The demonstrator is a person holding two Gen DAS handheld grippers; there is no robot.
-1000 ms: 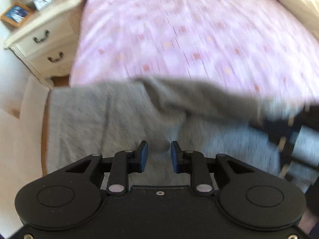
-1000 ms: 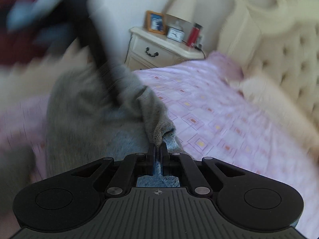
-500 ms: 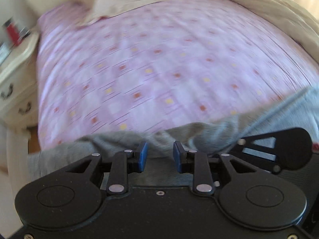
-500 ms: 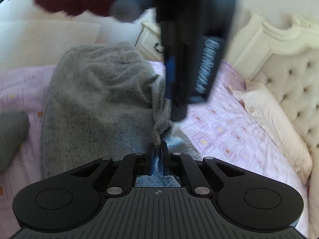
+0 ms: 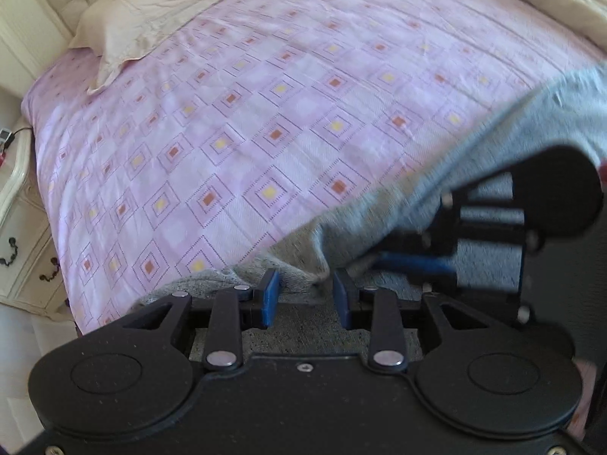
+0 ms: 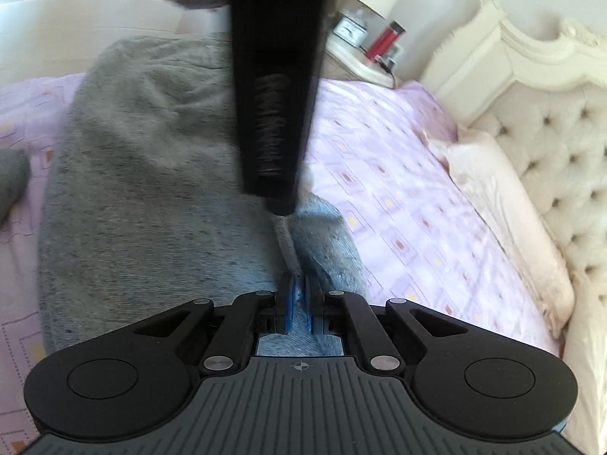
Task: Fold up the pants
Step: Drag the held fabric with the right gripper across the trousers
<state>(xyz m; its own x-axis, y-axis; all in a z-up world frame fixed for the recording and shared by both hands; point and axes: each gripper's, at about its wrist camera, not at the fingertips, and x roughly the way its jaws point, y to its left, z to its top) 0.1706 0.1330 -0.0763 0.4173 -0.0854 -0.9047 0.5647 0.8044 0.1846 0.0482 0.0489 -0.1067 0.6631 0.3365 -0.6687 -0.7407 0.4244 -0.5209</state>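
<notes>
Grey pants lie spread on a pink patterned bed. My right gripper is shut on an edge of the pants, with grey cloth pinched between its blue pads. My left gripper is open, its blue pads apart just above a raised fold of the pants. The right gripper's black body also shows in the left wrist view, close to the right of my left gripper. The left gripper's black body hangs across the middle of the right wrist view.
The pink bedspread stretches ahead. Cream pillows lie at the head, by a tufted headboard. A white nightstand holds a lamp, a clock and a red bottle. Another grey cloth lies at the left.
My left gripper has swung over the pants toward my right gripper, now close beside it. The right gripper stays shut on the pants' edge.
</notes>
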